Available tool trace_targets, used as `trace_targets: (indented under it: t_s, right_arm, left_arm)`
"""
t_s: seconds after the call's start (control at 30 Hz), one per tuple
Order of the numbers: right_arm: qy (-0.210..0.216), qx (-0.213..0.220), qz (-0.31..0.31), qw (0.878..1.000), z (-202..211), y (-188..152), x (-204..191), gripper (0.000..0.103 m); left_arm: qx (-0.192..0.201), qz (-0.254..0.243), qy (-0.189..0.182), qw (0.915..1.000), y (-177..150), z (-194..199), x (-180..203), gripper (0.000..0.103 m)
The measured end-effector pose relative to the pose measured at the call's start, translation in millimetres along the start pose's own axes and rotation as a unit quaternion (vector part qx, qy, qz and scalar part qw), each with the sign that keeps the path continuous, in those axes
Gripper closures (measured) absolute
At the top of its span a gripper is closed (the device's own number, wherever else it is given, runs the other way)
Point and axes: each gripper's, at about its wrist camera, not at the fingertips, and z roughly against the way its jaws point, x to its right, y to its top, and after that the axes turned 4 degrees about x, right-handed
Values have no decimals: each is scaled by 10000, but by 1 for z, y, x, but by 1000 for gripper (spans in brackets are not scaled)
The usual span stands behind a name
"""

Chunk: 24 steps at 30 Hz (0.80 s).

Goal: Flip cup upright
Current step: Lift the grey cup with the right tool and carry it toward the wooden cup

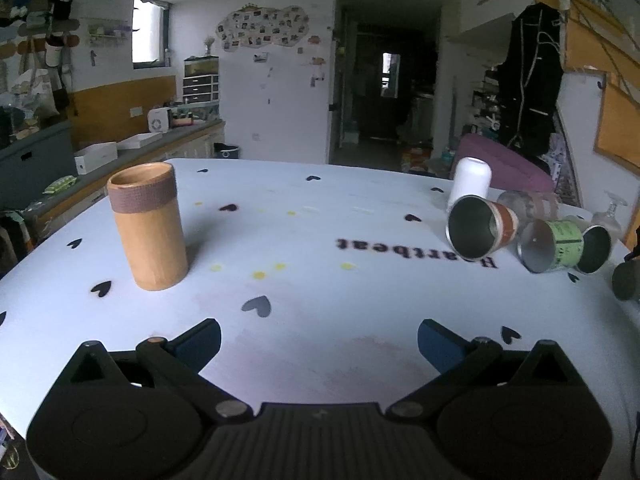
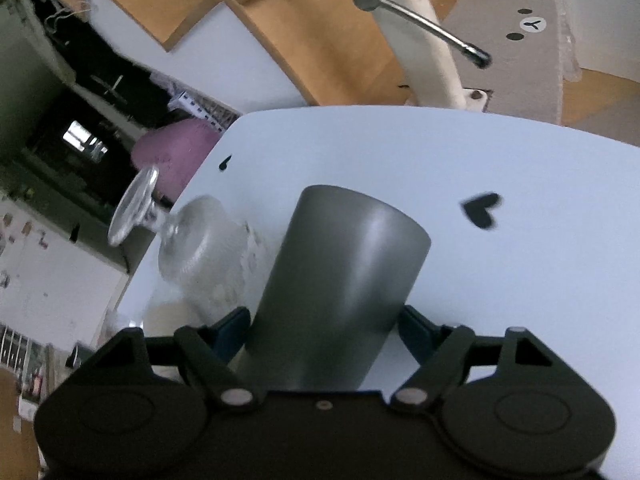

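In the right wrist view my right gripper (image 2: pixel 322 330) is shut on a dark grey cup (image 2: pixel 340 280), held tilted with its closed base pointing away from the camera, over the white table (image 2: pixel 520 260). A sliver of the same cup shows at the right edge of the left wrist view (image 1: pixel 624 280). My left gripper (image 1: pixel 319 340) is open and empty above the table's near side. A tan bamboo cup (image 1: pixel 149 226) stands upright at the left.
Several cups lie on their sides at the right: a steel cup with an orange band (image 1: pixel 480 230), one with a green band (image 1: pixel 550 246) and another steel one (image 1: pixel 596 249). A white cup (image 1: pixel 471 184) stands upside down. A stemmed glass (image 2: pixel 192 240) lies beside the grey cup.
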Motion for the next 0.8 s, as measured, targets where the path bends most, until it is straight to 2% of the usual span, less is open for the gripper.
trace_targets:
  t_s: [0.27,0.37,0.47,0.53,0.6,0.8]
  right_arm:
    - [647,-679,589,9938,47,-43,21,23]
    - [952,-903,998,9863,64,-63,17,23]
    - [1316,-1013,1613,9728,87,-85,5,24]
    - [1638,-1152,2006,9590,101,-100,-6,24]
    - [1969,-1292,2478,9397,118,-116,-19,24]
    - [2722,-1882,3709,8677,155,-171,-47,24]
  left_arm:
    - [53,-78,-200,9998,-9,15,7,0]
    - [99,-38,-223,9997,-11,21,2,0]
    - [151,3,-206,9997,-12,27,-1,0]
    - [178,30,-187,9997,-13,31,-4,0]
    - [185,53,-162,9997,-14,33,-6,0]
    - [92,175,-112,9997,-18,37,-15,0]
